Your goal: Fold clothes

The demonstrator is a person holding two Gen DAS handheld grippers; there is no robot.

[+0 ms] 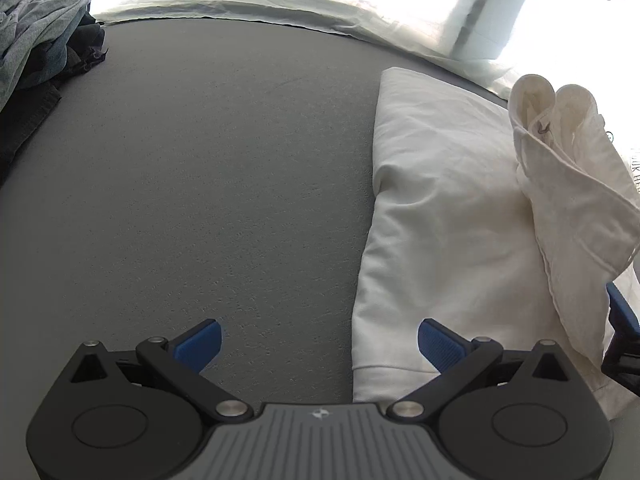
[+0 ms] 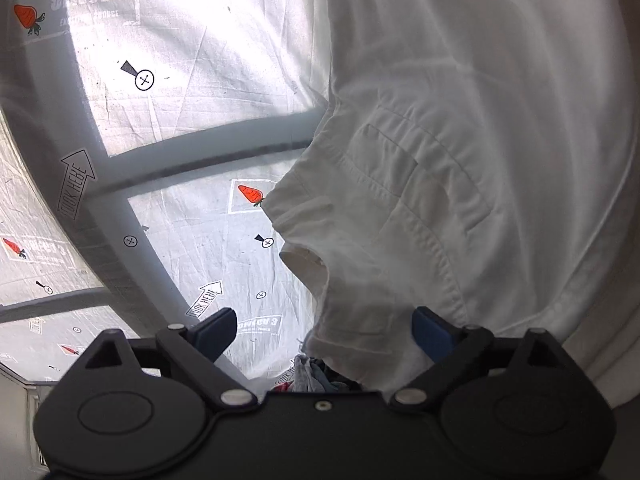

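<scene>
A white garment [image 1: 452,208] lies on the grey bed surface [image 1: 208,168] at the right in the left wrist view; part of it [image 1: 568,184] stands lifted in a bunch at the far right. My left gripper [image 1: 318,344] is open and empty, low over the grey surface at the garment's near left edge. My right gripper [image 2: 322,334] is open, its blue fingers [image 2: 430,336] wide apart, with the white garment [image 2: 460,152] draped close in front and over its right finger. Its blue finger also shows in the left wrist view [image 1: 622,320] under the lifted cloth.
A pile of grey and dark clothes [image 1: 44,48] lies at the far left of the bed. A pale sheet [image 1: 248,4] runs along the far edge. A printed white curtain with carrot marks [image 2: 192,80] and a window frame [image 2: 208,152] fill the right wrist view.
</scene>
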